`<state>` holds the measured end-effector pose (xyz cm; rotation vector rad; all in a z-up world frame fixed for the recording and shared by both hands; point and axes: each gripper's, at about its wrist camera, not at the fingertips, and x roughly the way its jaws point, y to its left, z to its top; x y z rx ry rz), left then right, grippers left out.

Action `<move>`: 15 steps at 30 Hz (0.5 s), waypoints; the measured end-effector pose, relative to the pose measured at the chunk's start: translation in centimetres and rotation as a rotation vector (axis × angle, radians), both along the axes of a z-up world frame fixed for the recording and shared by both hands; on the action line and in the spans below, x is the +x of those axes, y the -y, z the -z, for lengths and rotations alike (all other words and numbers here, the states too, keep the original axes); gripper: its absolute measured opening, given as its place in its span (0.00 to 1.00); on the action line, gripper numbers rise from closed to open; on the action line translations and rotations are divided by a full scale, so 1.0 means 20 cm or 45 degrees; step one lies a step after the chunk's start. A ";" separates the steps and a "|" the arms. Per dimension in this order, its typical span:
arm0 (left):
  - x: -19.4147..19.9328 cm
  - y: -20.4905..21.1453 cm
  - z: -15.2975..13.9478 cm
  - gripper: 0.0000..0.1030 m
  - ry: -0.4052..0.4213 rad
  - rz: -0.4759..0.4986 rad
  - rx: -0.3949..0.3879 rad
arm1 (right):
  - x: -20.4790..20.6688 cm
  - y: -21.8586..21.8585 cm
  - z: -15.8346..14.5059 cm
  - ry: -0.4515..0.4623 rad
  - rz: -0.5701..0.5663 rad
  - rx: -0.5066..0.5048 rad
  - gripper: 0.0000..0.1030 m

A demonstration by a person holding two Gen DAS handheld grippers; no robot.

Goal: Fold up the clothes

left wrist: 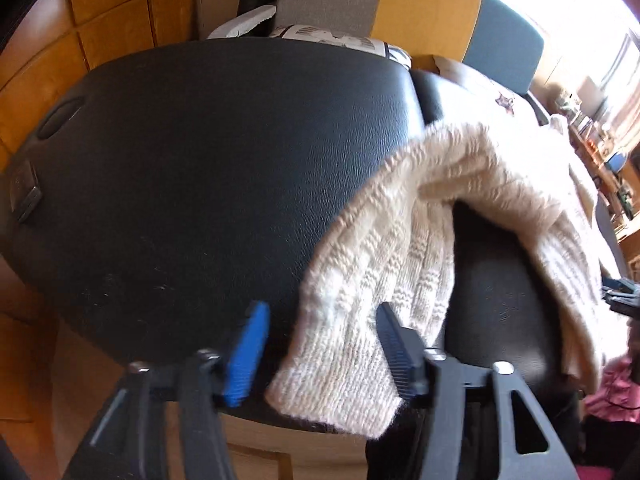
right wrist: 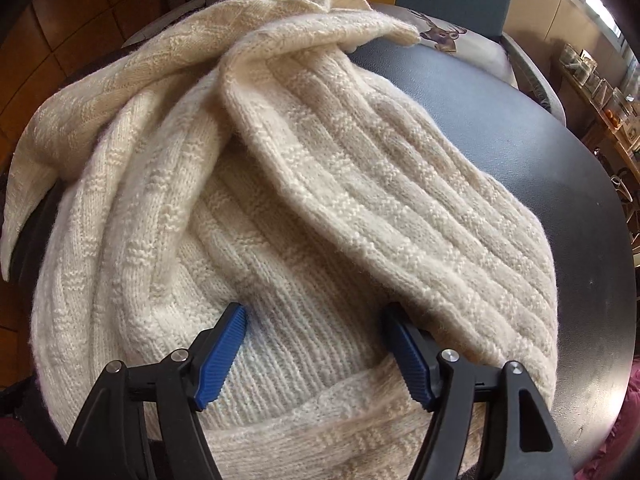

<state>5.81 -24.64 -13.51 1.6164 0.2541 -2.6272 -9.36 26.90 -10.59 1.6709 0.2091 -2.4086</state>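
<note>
Apparently between folds, the cream knitted sweater (right wrist: 280,208) lies bunched on the black table (left wrist: 180,168), the left gripper (left wrist: 320,344) open around its cuff, the right gripper (right wrist: 316,344) open over its ribbed hem, so 1 fresh grasp seems next.

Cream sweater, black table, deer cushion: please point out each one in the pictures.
cream sweater (right wrist: 304,184): right wrist view, on a ribbed fold near its middle.
black table (left wrist: 208,152): left wrist view, on its bare top.
deer cushion (right wrist: 444,36): right wrist view, on the printed deer head.
</note>
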 end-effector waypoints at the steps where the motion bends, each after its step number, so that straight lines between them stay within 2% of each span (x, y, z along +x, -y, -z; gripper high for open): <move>1: -0.01 -0.01 0.02 0.39 0.009 -0.012 -0.027 | 0.00 -0.01 0.00 -0.002 0.003 0.001 0.71; 2: -0.02 -0.02 0.03 0.06 0.010 -0.023 -0.048 | -0.01 -0.01 -0.01 -0.003 0.006 0.002 0.71; 6: -0.07 0.00 -0.06 0.06 -0.083 -0.075 -0.060 | -0.03 -0.04 -0.02 -0.010 0.014 0.005 0.71; 10: -0.18 0.20 -0.21 0.06 -0.143 -0.193 -0.080 | -0.05 -0.06 -0.04 -0.002 0.028 0.012 0.72; 12: -0.28 0.32 -0.20 0.06 -0.110 -0.270 -0.120 | -0.07 -0.08 -0.05 -0.001 0.035 0.014 0.72; 15: -0.40 0.47 -0.08 0.06 0.023 -0.368 -0.161 | -0.08 -0.10 -0.07 -0.003 0.045 0.012 0.72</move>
